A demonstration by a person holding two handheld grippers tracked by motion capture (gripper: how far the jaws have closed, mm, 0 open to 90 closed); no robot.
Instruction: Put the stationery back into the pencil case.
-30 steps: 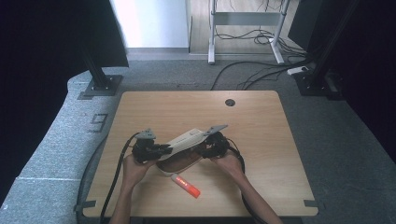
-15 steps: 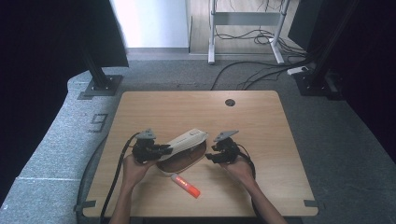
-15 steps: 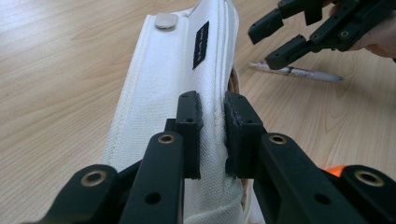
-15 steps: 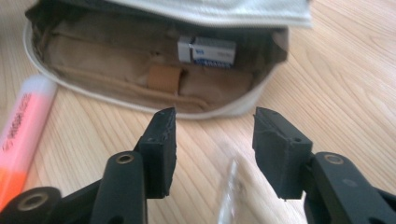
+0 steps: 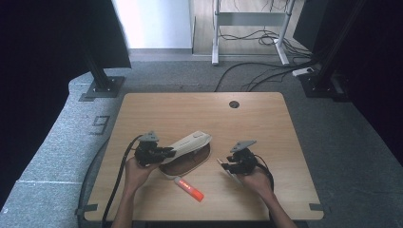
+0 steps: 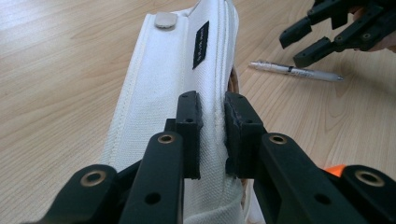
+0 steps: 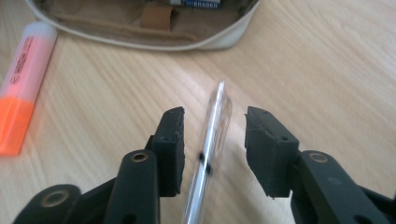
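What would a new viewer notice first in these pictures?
First the white pouch at the middle of the table, its flap lifted by the left gripper, whose jaws pinch the fabric edge. Next the orange highlighter lying near the front edge. Then the right gripper, open, with a silver pen on the wood between its jaws.

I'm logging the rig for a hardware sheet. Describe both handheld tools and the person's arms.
Both the left tool and the right tool are black, each with two blocky jaws on arms with brass-ringed holes. A grey three-cornered plate sits on top of each, and a black cable trails from each. The forearms are bare; no sleeves show.
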